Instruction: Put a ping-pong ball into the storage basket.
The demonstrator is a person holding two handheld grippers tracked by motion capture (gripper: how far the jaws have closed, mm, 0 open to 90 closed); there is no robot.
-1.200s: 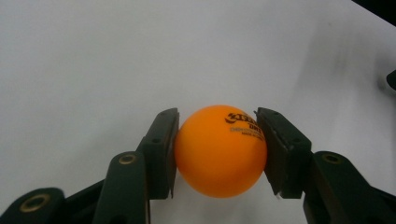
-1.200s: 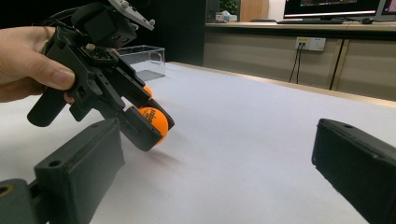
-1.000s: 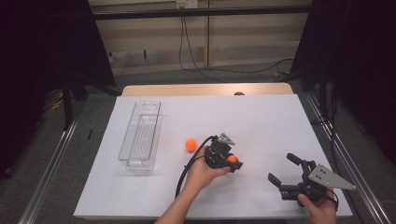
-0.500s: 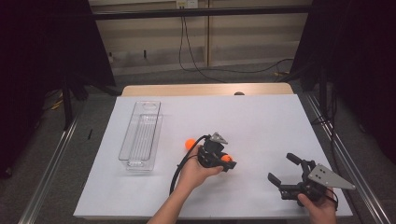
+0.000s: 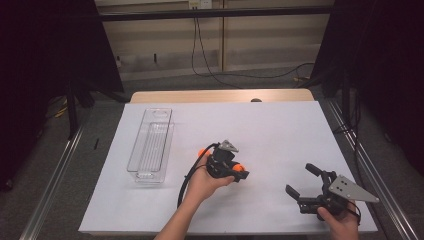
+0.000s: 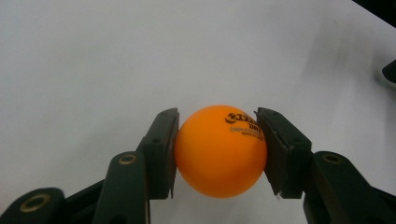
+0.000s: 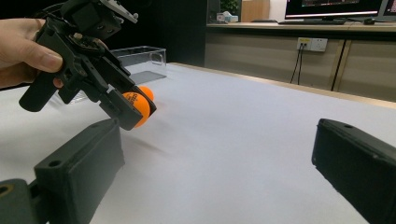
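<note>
Orange ball [image 6: 219, 150] work turns on 1 relation: the clear bin [image 5: 150, 145] lies to the left of the clamped ball, well apart from it across the white counter [image 5: 280, 130]. Starting at the left, that bin stands empty with its long axis running away from the person. Next comes a second orange ball [image 5: 201, 151], resting on the counter just behind the left hand. The left tongs [image 5: 239, 172] are clenched on the first ball, both pads pressing its sides, and the right gripper view shows it lifted a little off the surface, the tongs tilted downward. This hand is much the nearer to the bin. Far right, the right tongs [image 5: 301, 181] rest low near the counter's front edge, released, with nothing between them.
</note>
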